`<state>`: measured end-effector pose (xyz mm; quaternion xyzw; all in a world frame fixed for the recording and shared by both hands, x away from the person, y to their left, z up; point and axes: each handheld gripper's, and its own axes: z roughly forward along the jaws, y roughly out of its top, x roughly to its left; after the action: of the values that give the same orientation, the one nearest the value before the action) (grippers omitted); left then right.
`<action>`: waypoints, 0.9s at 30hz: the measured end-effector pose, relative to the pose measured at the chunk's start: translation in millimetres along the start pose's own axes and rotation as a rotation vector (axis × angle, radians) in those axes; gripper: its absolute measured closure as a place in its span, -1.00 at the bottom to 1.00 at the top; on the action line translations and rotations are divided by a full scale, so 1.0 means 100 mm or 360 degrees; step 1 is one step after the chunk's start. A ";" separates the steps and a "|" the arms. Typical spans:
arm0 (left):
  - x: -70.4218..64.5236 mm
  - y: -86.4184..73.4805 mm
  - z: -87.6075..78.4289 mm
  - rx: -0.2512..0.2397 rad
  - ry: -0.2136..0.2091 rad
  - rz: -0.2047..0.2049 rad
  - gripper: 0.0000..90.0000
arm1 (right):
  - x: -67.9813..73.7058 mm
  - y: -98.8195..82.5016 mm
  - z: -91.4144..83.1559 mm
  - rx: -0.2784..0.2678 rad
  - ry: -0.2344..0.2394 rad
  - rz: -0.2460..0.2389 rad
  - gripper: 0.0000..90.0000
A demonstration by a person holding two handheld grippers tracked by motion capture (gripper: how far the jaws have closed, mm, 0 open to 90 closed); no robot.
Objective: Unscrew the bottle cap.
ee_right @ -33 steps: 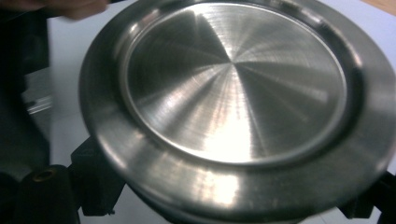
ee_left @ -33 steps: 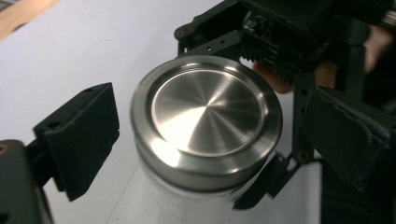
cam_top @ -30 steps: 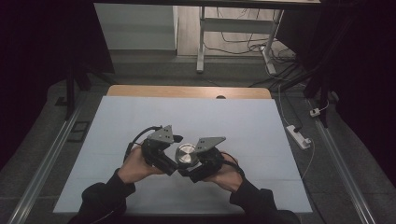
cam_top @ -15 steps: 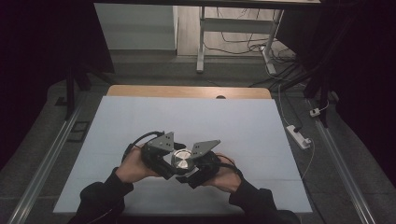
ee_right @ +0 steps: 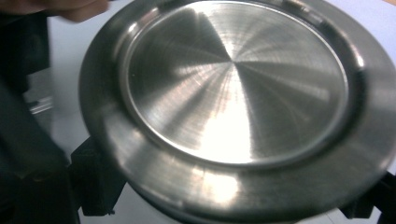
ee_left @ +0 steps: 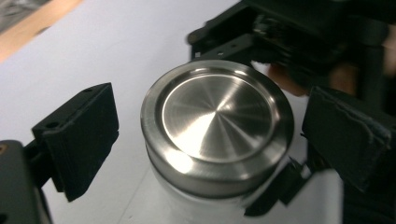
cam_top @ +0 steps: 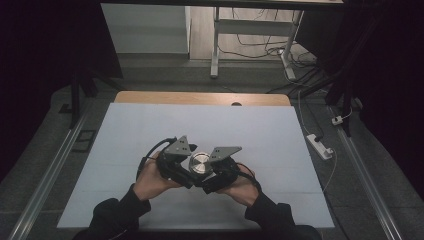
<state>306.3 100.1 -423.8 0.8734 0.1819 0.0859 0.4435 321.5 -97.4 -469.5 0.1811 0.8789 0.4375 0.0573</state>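
Steel lid (ee_left: 217, 123) | left gripper (ee_left: 205, 140) fingers apart, clear of it | right gripper (cam_top: 212, 172) fingers clamp jar (ee_left: 205, 205) below

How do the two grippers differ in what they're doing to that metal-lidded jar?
The left gripper has its jaws open, pads standing clear either side of the lid; its jaws have just been opening. The right gripper is shut on the jar, lower down, below the lid. Both are black, hand-held, and meet at the jar over the white table.
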 end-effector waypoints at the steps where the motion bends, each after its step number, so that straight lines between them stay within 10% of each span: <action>1: 0.02 -0.01 -0.02 -0.0001 -0.0044 0.0029 -0.89 | 0.00 0.00 -0.01 -0.0004 0.0032 -0.0007 -0.68; 6: 0.08 -0.09 -0.08 0.0061 -0.0234 0.0196 -0.77 | 0.04 0.00 0.00 0.0014 0.0166 -0.0079 -0.68; 13: 0.05 -0.11 -0.08 0.0061 -0.0323 0.0286 -0.57 | 0.15 0.02 0.06 0.0061 0.0247 -0.0189 -0.68; 18: 0.01 -0.08 -0.06 0.0052 -0.0225 0.0232 -0.55 | 0.13 0.02 0.04 0.0049 0.0178 -0.0147 -0.68; 24: -0.12 -0.01 0.11 0.0049 0.0139 0.0031 -0.55 | 0.02 -0.01 0.04 0.0038 0.0020 -0.0017 -0.68; 27: -0.14 0.00 0.16 0.0073 0.0173 0.0040 -0.56 | -0.01 -0.03 0.05 0.0046 -0.0038 -0.0001 -0.68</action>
<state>298.5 82.5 -432.7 0.8797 0.1967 0.1345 0.4116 322.5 -95.5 -474.8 0.1866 0.8845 0.4225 0.0653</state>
